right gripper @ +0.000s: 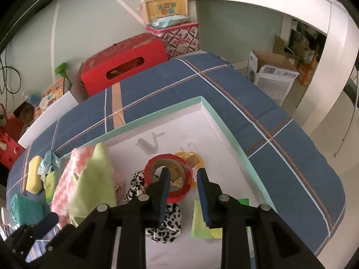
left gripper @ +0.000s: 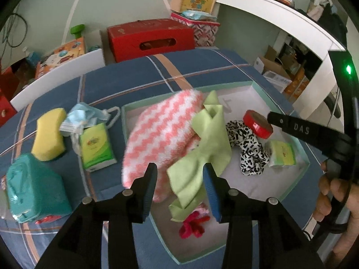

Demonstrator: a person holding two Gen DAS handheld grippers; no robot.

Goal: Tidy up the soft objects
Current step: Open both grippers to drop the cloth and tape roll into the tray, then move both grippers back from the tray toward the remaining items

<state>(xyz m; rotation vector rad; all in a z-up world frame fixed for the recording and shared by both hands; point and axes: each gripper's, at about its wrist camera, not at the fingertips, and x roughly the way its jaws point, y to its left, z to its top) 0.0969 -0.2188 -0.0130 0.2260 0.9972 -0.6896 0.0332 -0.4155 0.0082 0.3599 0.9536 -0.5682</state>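
Note:
A shallow white box with a mint rim [left gripper: 260, 85] [right gripper: 226, 130] lies on the blue plaid bed. Inside it are a pink-and-white zigzag fluffy cloth [left gripper: 159, 134] [right gripper: 67, 179], a light green cloth [left gripper: 202, 154] [right gripper: 94, 179], a leopard-print scrunchie [left gripper: 249, 150] [right gripper: 168, 222], a red pom-pom [left gripper: 193, 224] and a green tissue pack [left gripper: 282, 154]. My left gripper [left gripper: 180, 190] is open just above the green cloth. My right gripper [right gripper: 182, 196] has one finger through a red tape roll [right gripper: 172, 177] [left gripper: 258, 123] and grips its wall, lifted over the box.
Left of the box on the bed lie a yellow sponge [left gripper: 48, 134], a blue face mask [left gripper: 83, 116], a green tissue pack [left gripper: 96, 150] and a teal wipes pack [left gripper: 33, 188]. A yellow tape roll [right gripper: 190, 159] lies in the box. A red carton [left gripper: 150, 38] stands behind the bed.

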